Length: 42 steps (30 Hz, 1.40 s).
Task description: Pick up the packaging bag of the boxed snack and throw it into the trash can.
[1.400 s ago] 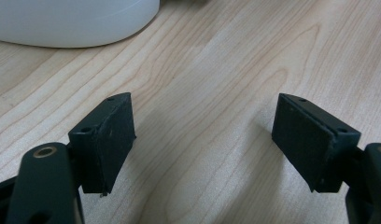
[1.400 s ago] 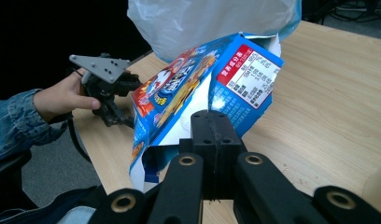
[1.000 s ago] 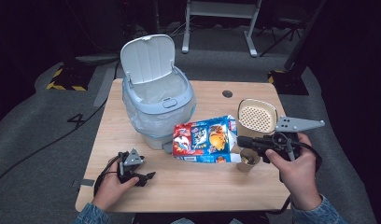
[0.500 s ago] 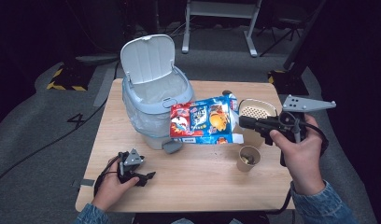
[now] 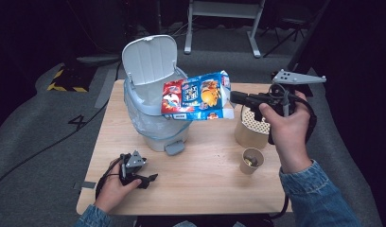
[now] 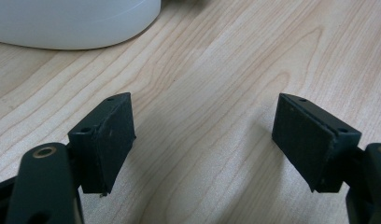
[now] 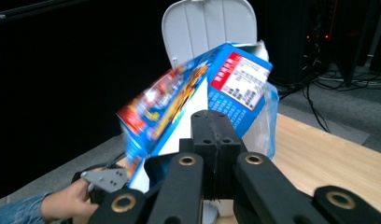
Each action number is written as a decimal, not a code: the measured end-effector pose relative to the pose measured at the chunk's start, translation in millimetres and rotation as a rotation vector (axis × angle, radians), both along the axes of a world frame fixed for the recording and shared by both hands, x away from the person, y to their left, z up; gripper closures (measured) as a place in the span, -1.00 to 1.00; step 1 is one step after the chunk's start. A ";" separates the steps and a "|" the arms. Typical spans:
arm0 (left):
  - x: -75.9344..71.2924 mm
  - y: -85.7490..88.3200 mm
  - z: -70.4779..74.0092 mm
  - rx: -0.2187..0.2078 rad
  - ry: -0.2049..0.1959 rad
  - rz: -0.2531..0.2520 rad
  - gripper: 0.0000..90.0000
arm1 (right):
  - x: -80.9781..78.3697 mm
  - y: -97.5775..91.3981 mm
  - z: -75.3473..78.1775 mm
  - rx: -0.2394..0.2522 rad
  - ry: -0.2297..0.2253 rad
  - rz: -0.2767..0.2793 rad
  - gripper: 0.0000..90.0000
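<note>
Only a "4" (image 5: 81, 121) on the floor is legible

The high view looks forward and down over the whole surface (image 5: 205, 189). The left gripper view sits close above it; the right gripper view shares the bin (image 7: 209, 23).

The bin (image 5: 155, 116) stands at the far left of the table (image 5: 205, 175), and its lid (image 5: 150, 59) stands straight up at the back, so the top is open from the front and the right. The box (image 5: 197, 96) hangs in the air at the bin's right rim, held by the right gripper (image 5: 236, 98), and blocks that side. Just under the gripper stands a tan tub (image 5: 250, 130), and a small paper cup (image 5: 251, 161) sits near it (both in the way of a low move). The middle and front of the table are bare wood. The left gripper (image 5: 146, 178) rests at the front left, jaws wide apart, with bare wood ahead up to the bin.
</note>
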<state>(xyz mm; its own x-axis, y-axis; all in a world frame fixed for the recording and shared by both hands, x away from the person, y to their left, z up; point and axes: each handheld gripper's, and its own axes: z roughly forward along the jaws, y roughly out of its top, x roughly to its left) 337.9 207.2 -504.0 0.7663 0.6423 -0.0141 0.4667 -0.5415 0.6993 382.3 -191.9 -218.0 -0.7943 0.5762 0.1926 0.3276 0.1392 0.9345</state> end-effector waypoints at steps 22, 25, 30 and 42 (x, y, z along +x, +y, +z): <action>-0.1 -1.1 0.0 -0.002 0.001 0.004 -0.52 | 40.6 41.1 -12.6 -0.030 0.055 -0.105 1.00; 0.0 -1.6 -0.1 -0.003 -0.001 0.006 -0.52 | 44.1 45.1 -16.2 -0.036 0.074 -0.120 1.00; 0.1 -1.9 -0.1 -0.005 0.004 0.005 -0.52 | 44.3 41.0 -17.2 -0.042 0.095 -0.158 1.00; 0.1 -2.4 -0.1 -0.004 0.004 0.007 -0.52 | 53.0 32.1 -22.9 -0.014 0.092 -0.263 1.00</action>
